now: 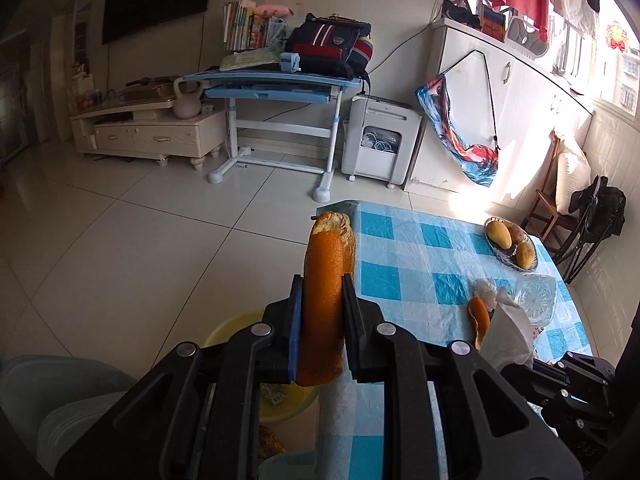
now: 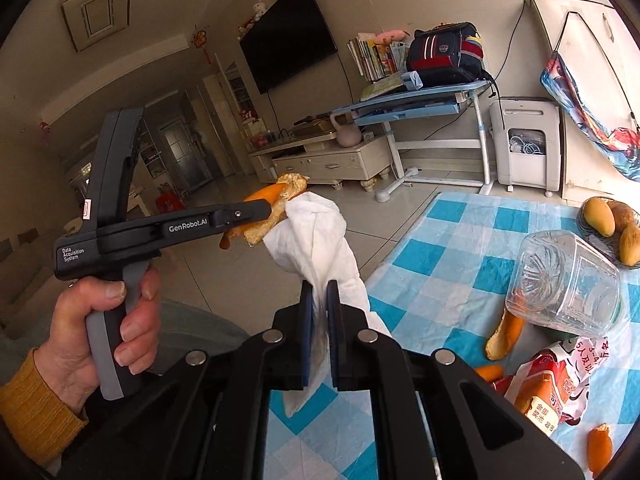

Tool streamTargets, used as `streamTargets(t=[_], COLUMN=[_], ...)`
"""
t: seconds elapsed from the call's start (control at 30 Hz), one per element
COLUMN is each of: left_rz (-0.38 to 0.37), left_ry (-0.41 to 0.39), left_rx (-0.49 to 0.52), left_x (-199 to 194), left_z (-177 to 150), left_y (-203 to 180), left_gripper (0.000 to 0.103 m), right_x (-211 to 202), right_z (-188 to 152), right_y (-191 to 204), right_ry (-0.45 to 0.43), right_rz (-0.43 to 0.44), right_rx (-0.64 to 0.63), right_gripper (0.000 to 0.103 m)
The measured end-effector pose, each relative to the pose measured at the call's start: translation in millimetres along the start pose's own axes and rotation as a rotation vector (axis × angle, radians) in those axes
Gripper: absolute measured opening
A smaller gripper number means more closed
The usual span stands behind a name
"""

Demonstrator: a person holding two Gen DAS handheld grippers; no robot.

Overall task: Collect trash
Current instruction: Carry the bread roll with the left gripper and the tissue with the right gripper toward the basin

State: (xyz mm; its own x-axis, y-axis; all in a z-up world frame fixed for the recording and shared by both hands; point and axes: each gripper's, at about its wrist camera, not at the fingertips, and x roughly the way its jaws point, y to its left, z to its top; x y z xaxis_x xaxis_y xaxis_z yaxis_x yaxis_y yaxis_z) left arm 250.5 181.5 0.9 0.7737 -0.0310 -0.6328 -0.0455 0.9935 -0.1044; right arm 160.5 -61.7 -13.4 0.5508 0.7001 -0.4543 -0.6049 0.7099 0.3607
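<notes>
My left gripper (image 1: 322,284) is shut on a long strip of orange peel (image 1: 322,320) that stands up between its pads, over the floor beside the table. From the right wrist view the same gripper (image 2: 266,214) shows side-on with the peel (image 2: 288,192), held by a person's hand (image 2: 108,320). My right gripper (image 2: 320,292) is shut on a crumpled white tissue (image 2: 316,236), lifted above the table's near left corner. A yellow bin (image 1: 236,330) sits on the floor under the left gripper, mostly hidden by it.
The blue-checked tablecloth (image 2: 432,256) carries a clear plastic jar (image 2: 568,284) on its side, loose peel pieces (image 2: 504,336), a snack wrapper (image 2: 552,384) and a basket of mangoes (image 2: 604,224). Beyond are a tiled floor (image 1: 140,240), a blue desk (image 1: 272,84) and a TV cabinet (image 1: 152,132).
</notes>
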Motion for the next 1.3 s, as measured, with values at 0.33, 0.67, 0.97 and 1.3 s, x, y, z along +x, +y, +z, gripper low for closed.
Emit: streamTargets(t=[0.33, 0.67, 0.97, 1.3], left_rz=[0.046, 0.090, 0.121, 0.136], left_ry=[0.084, 0.161, 0.166, 0.168], left_rx=[-0.085, -0.232, -0.269, -0.295], left_x=[52, 93, 106, 107], left_z=[13, 13, 13, 11], left_y=[48, 98, 113, 118], left_gripper=[0.018, 0.018, 0.018, 0.018], right_x=[74, 131, 165, 189], right_z=[20, 26, 26, 19], right_y=[11, 2, 10, 5], right_ry=[0.068, 0.157, 0.240, 0.296], right_rz=[0.076, 0.095, 0.090, 0.069], right_rx=[-0.023, 0.003, 0.006, 0.044], right_gripper=[0.008, 0.008, 0.008, 0.020])
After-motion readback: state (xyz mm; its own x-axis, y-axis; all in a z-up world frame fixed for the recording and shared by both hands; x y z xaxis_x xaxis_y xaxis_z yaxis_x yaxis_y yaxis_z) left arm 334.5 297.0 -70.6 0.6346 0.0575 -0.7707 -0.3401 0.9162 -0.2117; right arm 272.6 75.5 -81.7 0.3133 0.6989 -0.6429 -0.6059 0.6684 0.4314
